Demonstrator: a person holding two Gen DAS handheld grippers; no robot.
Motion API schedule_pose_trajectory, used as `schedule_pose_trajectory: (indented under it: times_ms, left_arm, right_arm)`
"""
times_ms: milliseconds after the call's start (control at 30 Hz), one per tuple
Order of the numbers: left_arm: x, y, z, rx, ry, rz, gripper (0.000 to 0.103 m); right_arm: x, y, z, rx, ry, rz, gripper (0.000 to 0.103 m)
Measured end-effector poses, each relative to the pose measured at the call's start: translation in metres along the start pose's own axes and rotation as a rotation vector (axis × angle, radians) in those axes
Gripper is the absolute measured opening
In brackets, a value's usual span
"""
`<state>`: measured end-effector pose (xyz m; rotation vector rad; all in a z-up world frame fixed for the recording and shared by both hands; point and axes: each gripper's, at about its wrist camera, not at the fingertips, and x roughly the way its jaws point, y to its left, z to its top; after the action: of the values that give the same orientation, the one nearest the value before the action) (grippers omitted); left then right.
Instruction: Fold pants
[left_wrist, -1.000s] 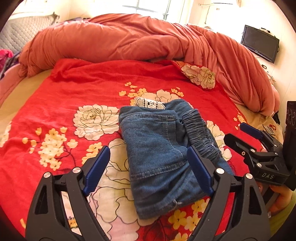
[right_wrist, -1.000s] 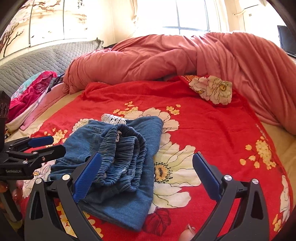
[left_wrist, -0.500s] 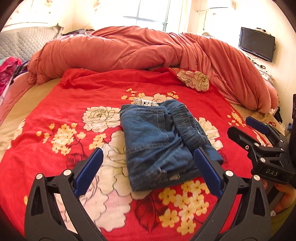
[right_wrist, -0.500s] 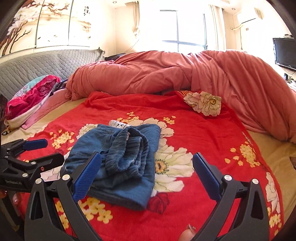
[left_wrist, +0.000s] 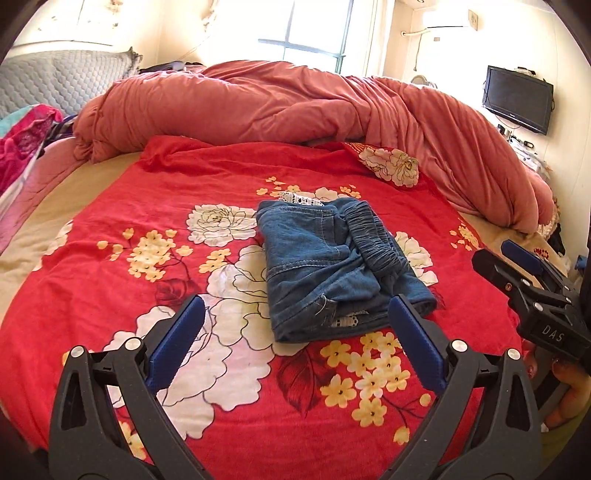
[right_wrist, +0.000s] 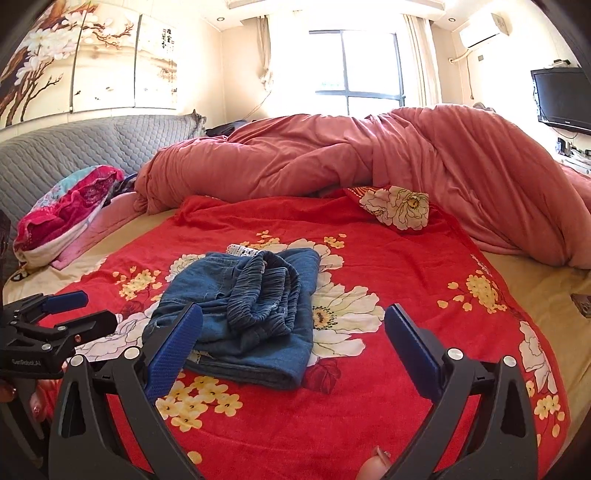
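The blue denim pants (left_wrist: 332, 266) lie folded in a compact bundle on the red flowered blanket (left_wrist: 166, 206), elastic waistband on top at the right. They also show in the right wrist view (right_wrist: 240, 314). My left gripper (left_wrist: 295, 350) is open and empty, held back from the bundle's near edge. My right gripper (right_wrist: 291, 350) is open and empty, to the right of the bundle and apart from it. Each gripper shows at the edge of the other's view, the right one (left_wrist: 517, 269) and the left one (right_wrist: 77, 310).
A rumpled salmon duvet (left_wrist: 295, 107) is heaped along the far side of the bed. A pink patterned pillow (right_wrist: 62, 210) lies at the left by the grey quilted headboard (right_wrist: 74, 147). A television (left_wrist: 517, 98) hangs on the right wall.
Both grippers have drawn back and up from the pants. The folded bundle stays in place on the blanket and looks smaller in both views.
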<state>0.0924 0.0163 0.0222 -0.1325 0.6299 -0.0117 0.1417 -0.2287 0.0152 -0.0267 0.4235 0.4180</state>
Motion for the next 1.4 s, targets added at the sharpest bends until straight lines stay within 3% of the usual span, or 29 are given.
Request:
schedule_pose_trajectory:
  times_ms: [233, 1400]
  left_arm:
    - [-0.015, -0.001, -0.012, 0.006, 0.0, 0.019, 0.093]
    - [-0.028, -0.017, -0.073, 0.006, 0.157, 0.023, 0.093]
  right_arm:
    - [-0.016, 0.007, -0.012, 0.018, 0.016, 0.013, 0.098]
    - [-0.048, 0.007, -0.068, 0.001, 0.114, -0.04, 0.098]
